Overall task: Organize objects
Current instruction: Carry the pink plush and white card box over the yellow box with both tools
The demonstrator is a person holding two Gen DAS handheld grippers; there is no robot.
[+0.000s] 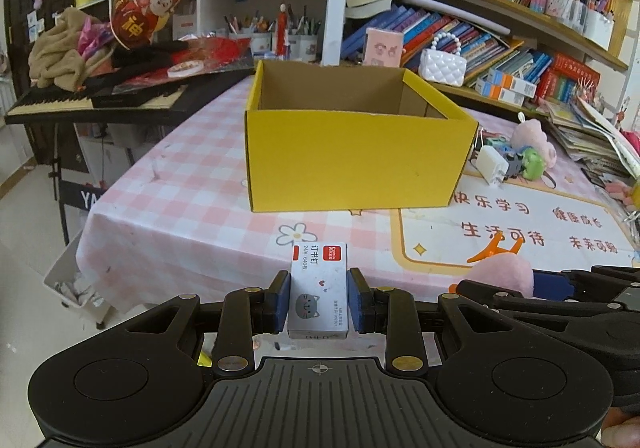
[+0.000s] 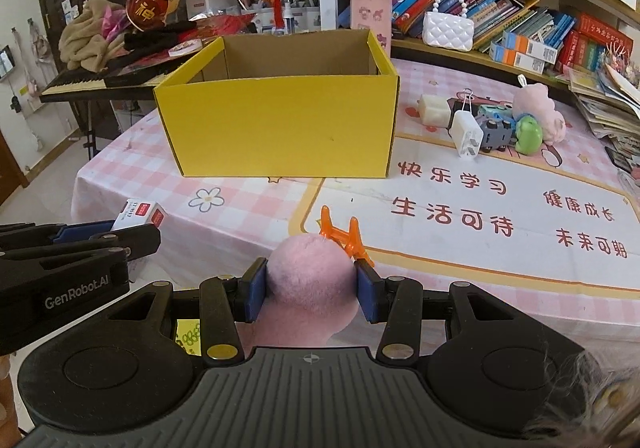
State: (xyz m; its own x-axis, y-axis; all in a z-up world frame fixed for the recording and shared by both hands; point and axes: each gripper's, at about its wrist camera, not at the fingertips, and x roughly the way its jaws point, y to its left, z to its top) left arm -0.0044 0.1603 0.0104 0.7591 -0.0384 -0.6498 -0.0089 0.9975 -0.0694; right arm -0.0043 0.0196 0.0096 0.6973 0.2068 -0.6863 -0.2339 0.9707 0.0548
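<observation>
Currently mid-carry: left claw (image 1: 319, 300) grips a staple box (image 1: 319, 290), right claw (image 2: 311, 284) grips a pink plush (image 2: 310, 280), lower centre. Next, judged: lift both over the near wall of the yellow box (image 2: 280, 128), centre frame on the worktop (image 1: 180, 208), and release.

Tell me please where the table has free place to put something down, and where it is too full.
Free: the checked cloth left of the yellow box, and the printed mat in front of it. Inside the box, no contents show. Crowded: the toy pile right of the box, with the white charger and pink plush.
</observation>
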